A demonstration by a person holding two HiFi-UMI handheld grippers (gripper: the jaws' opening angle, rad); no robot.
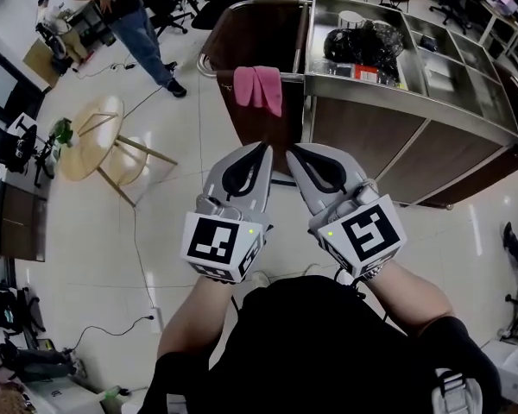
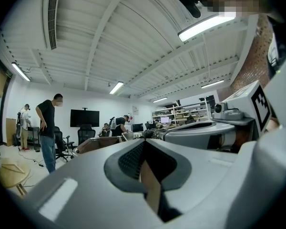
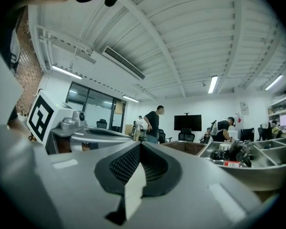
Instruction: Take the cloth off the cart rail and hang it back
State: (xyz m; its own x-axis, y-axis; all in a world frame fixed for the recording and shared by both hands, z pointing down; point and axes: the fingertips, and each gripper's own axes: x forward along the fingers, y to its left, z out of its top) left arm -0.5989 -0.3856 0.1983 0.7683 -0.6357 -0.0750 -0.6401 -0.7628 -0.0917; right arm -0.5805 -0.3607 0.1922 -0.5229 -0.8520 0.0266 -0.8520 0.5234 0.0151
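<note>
A pink cloth (image 1: 259, 89) hangs folded over the metal rail (image 1: 214, 71) at the near end of a brown service cart (image 1: 363, 132), seen in the head view. Both grippers are held side by side, level, pointing at the cart a short way below the cloth. My left gripper (image 1: 263, 148) (image 2: 144, 144) is shut with nothing in it. My right gripper (image 1: 292, 152) (image 3: 140, 146) is shut and empty too. Neither touches the cloth or the rail. The cloth does not show in either gripper view.
The cart's steel top tray (image 1: 432, 84) holds a black bag (image 1: 363, 41) and small items. A round wooden side table (image 1: 93, 136) stands on the tiled floor to the left. A person (image 1: 125, 7) stands at the far left, with office chairs and floor cables nearby.
</note>
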